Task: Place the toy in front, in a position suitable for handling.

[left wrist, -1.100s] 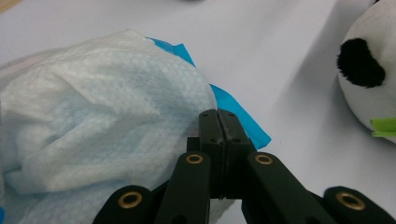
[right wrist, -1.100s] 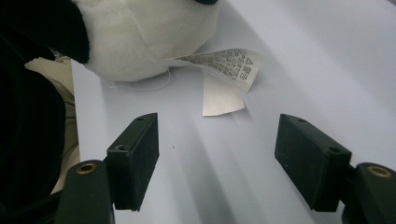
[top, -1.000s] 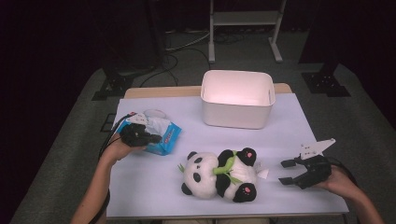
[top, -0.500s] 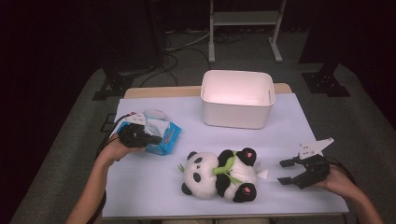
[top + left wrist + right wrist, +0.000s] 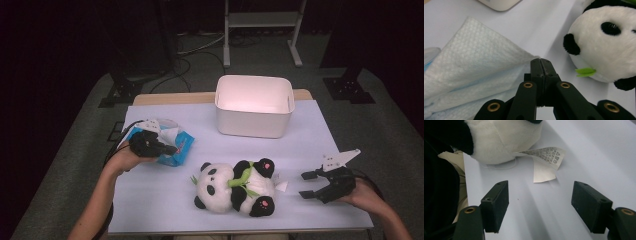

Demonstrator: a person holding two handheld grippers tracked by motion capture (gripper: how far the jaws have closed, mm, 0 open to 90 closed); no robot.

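White tissue (image 5: 474, 62) pinched between closed fingers (image 5: 536, 72)

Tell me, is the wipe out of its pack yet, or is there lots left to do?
Done: the left gripper has shut on a corner of the white wipe. In hand: the sheet is stretched up from the blue pack, with its lower part apparently still in the pack. Left: freeing it fully. The right gripper waits open beside the toy panda, and what I can see of the white bin looks empty.
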